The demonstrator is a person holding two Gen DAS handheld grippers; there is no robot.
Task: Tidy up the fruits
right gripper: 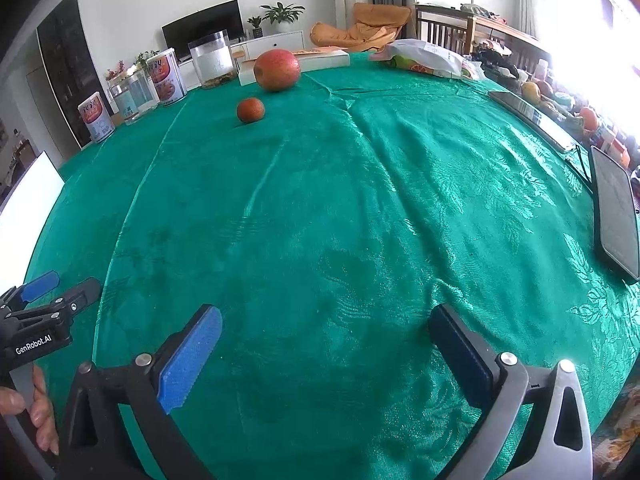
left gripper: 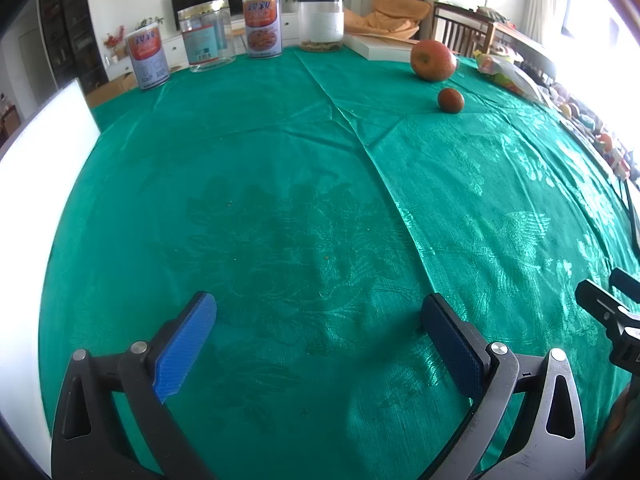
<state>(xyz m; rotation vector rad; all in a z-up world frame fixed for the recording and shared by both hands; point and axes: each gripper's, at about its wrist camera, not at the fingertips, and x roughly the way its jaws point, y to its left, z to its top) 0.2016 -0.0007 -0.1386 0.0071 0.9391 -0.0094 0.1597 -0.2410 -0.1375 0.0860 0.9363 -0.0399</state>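
Across the green counter (left gripper: 280, 200), read from left to right in the left wrist view, a white board (left gripper: 44, 128) leans at about nine o'clock, then a row of containers stands along the far edge from ten to twelve: a printed tin (left gripper: 148, 60), a clear plastic jar (left gripper: 206, 36), a second printed tin (left gripper: 263, 26) and a clear tub (left gripper: 321, 20) with something brownish at its bottom. At about one o'clock sits the large red-orange fruit (left gripper: 433, 60), round and smooth, perhaps an apple, with the small reddish fruit (left gripper: 451, 100) just in front of it, near but not touching. Further right lie a crinkled plastic bag (left gripper: 508, 72) and, seen from the right wrist, a dark phone (right gripper: 614, 216) at three o'clock. The cloth is glossy, woven with a leaf pattern and creased along fold lines. Both pairs of tongs are spread wide with nothing between them: the left tongs (left gripper: 320, 344) and the right tongs (right gripper: 326, 356) hover over bare cloth near six o'clock, well apart from both fruits, their blue ribbed pads set on dark rigid arms. Judging by this, the sorting has not begun; both fruits lie loose, untouched, and no bowl or tray for them is evident, so reaching, gripping and placing each one are all left to do.
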